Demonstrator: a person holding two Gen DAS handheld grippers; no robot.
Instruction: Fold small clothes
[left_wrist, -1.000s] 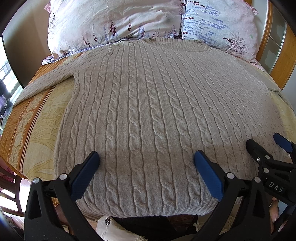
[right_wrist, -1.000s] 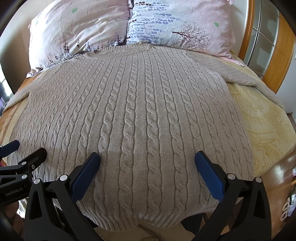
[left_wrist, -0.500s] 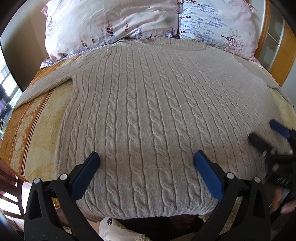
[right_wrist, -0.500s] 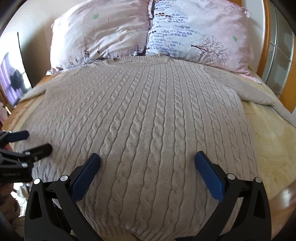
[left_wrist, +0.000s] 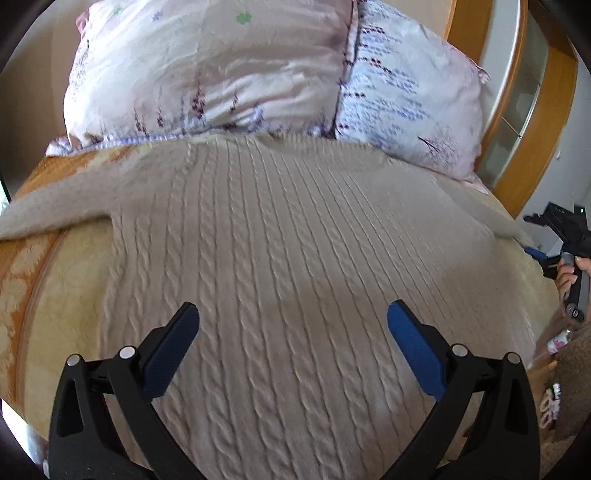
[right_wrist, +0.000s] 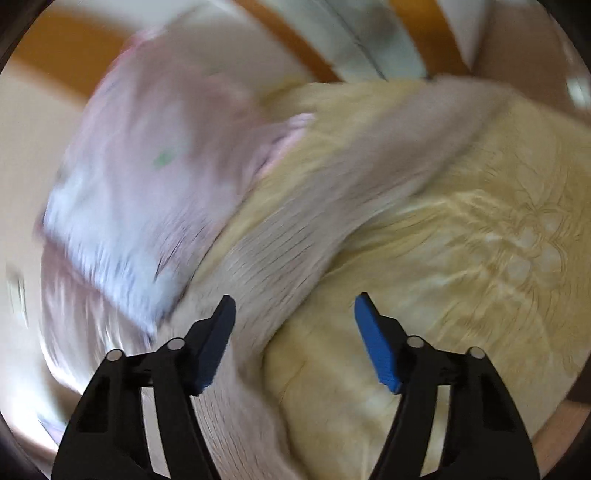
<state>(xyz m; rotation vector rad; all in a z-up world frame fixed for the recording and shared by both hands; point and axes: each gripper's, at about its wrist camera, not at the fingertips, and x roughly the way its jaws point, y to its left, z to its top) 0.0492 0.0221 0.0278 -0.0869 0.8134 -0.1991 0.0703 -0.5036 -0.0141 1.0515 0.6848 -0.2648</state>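
Observation:
A beige cable-knit sweater (left_wrist: 295, 258) lies flat, front up, on the bed with its neck toward the pillows. My left gripper (left_wrist: 291, 325) is open and empty, hovering above the sweater's lower body. My right gripper (right_wrist: 293, 314) is open and empty over the sweater's right sleeve (right_wrist: 351, 177), which runs diagonally across the yellow bedspread; this view is badly blurred. The right gripper also shows at the far right edge of the left wrist view (left_wrist: 565, 240), held in a hand beside the bed.
Two floral pillows (left_wrist: 221, 74) lie at the head of the bed. The yellow and orange bedspread (left_wrist: 44, 295) shows around the sweater. A wooden headboard and cabinet (left_wrist: 528, 110) stand at the right. The bed's right edge drops off near the hand.
My right gripper has swung quickly right, from over the sweater's hem to over the right sleeve. My left gripper has moved forward and up, toward the sweater's middle.

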